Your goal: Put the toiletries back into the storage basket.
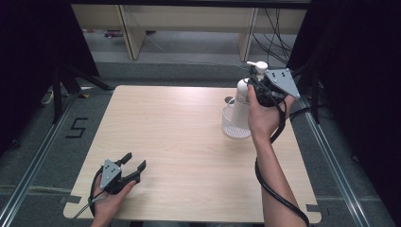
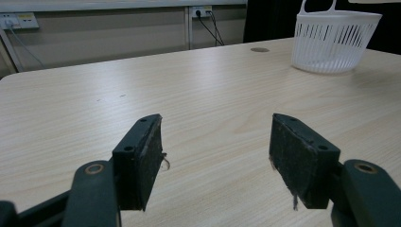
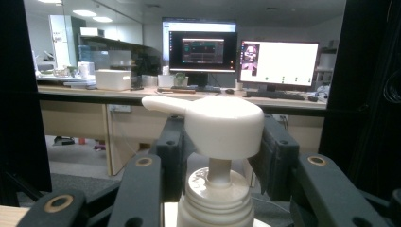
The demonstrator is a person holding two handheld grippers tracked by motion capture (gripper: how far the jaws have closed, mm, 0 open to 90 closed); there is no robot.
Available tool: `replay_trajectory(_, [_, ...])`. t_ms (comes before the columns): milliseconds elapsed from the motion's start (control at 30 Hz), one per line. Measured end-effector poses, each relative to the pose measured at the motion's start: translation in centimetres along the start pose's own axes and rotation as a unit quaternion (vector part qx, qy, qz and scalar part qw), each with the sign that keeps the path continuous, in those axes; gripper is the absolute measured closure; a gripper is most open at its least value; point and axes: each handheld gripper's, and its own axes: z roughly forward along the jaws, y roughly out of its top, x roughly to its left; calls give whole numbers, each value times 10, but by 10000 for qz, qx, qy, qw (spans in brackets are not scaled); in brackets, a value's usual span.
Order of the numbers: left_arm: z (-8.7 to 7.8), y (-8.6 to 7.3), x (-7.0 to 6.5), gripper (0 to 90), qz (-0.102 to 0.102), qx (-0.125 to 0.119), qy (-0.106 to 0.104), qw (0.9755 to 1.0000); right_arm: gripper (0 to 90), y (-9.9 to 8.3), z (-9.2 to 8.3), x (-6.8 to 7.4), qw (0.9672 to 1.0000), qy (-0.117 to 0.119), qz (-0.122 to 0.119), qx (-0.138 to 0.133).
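A white pump bottle [image 1: 241, 101] stands upright at the table's far right, its lower part inside a white slotted basket [image 1: 235, 128]. Whether it rests on the basket's bottom I cannot tell. My right gripper [image 1: 257, 81] is shut on the bottle just below its pump head [image 1: 258, 65]. In the right gripper view the black jaws flank the pump bottle [image 3: 222, 124], and the right gripper [image 3: 223, 146] presses on it from both sides. My left gripper [image 1: 135, 161] lies open at the near left of the table, nothing between its pads [image 2: 215, 139]. The basket [image 2: 335, 42] shows far off to its right.
The wooden table [image 1: 179, 142] is bare between the two hands. A small round cap [image 2: 259, 49] sits in the tabletop beside the basket. Black curtains hang at both sides, and desk legs and cables stand beyond the far edge. Monitors [image 3: 279, 64] glow on a desk behind.
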Motion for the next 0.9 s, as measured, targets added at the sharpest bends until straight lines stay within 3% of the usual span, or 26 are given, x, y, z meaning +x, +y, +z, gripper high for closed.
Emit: replay_trajectory(900, [0,0,0,350,-27,-10,-3,10000,600,4,16,-4,10000,-40,-26,2])
